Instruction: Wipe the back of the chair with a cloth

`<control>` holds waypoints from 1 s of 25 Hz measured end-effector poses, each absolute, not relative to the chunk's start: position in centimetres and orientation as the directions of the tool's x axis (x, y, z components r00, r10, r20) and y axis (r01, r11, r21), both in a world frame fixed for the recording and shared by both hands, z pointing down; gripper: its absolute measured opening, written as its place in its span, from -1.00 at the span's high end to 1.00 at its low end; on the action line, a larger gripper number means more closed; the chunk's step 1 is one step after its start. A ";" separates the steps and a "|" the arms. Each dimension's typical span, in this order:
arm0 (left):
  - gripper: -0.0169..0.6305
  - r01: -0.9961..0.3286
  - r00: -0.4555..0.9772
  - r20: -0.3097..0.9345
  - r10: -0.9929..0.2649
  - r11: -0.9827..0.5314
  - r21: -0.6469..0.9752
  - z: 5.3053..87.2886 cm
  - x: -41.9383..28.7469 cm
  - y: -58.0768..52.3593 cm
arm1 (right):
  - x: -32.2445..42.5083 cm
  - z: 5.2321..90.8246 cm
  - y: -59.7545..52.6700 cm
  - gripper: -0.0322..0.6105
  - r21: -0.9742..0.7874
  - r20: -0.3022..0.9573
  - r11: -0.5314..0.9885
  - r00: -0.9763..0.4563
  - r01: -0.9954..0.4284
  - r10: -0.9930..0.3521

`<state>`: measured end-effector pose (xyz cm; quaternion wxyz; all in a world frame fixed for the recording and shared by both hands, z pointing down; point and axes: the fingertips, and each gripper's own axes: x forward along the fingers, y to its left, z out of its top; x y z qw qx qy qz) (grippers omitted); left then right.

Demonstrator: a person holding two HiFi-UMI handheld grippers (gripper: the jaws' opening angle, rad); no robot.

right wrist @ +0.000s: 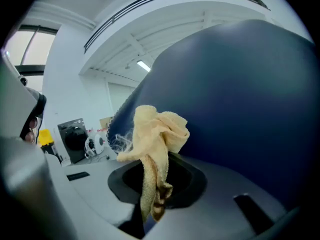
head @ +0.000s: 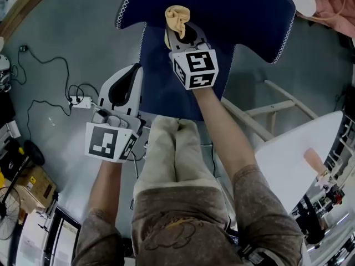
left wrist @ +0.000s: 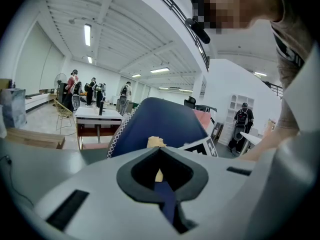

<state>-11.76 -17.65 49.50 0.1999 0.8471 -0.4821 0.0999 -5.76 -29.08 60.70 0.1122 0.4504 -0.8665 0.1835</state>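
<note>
The chair's back (head: 222,4) wears a dark blue cover with white edge stitching. It also fills the right gripper view (right wrist: 240,99) and stands ahead in the left gripper view (left wrist: 160,121). A crumpled yellow cloth (head: 177,16) is pinched in my right gripper (head: 180,31), right up against the blue back. From the right gripper (right wrist: 152,194) the cloth (right wrist: 155,134) bunches upward out of the shut jaws. My left gripper (head: 123,85) hangs left of the chair over the floor, jaws together and holding nothing. In its own view the left gripper (left wrist: 162,184) points toward the chair.
A power strip with black cables (head: 80,101) lies on the grey floor at left. At right stand a white table (head: 299,154) and a pale wooden frame (head: 277,107). A cardboard box (head: 36,187) sits lower left. My legs (head: 175,154) are just below the chair.
</note>
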 end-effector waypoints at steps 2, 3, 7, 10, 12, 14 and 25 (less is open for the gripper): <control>0.92 -0.862 0.506 0.367 -0.781 -0.445 0.240 49.6 -12.5 -17.3 | -7.9 60.8 -29.0 0.68 -0.225 0.365 0.559 -0.601 -0.798 -0.711; 0.92 -0.866 0.500 0.369 -0.783 -0.440 0.239 49.6 -12.9 -17.1 | -8.8 60.7 -28.9 0.68 -0.234 0.364 0.571 -0.615 -0.787 -0.699; 0.92 -0.877 0.479 0.380 -0.791 -0.419 0.235 49.9 -14.4 -16.7 | -11.8 60.5 -28.0 0.68 -0.258 0.347 0.630 -0.678 -0.733 -0.648; 0.92 -0.885 0.464 0.383 -0.799 -0.401 0.236 49.9 -15.1 -16.7 | -13.4 60.2 -27.5 0.68 -0.267 0.335 0.661 -0.711 -0.701 -0.618; 0.92 -0.888 0.459 0.381 -0.802 -0.396 0.236 50.0 -15.4 -16.5 | -14.2 59.9 -26.9 0.68 -0.261 0.323 0.683 -0.729 -0.682 -0.604; 0.92 -0.888 0.459 0.383 -0.801 -0.396 0.235 50.3 -15.5 -16.2 | -14.4 59.6 -26.2 0.68 -0.244 0.312 0.700 -0.738 -0.671 -0.599; 0.92 -0.862 0.505 0.382 -0.774 -0.432 0.264 51.0 -13.4 -16.1 | -1.9 63.5 -25.7 0.68 -0.168 0.397 0.478 -0.503 -0.862 -0.768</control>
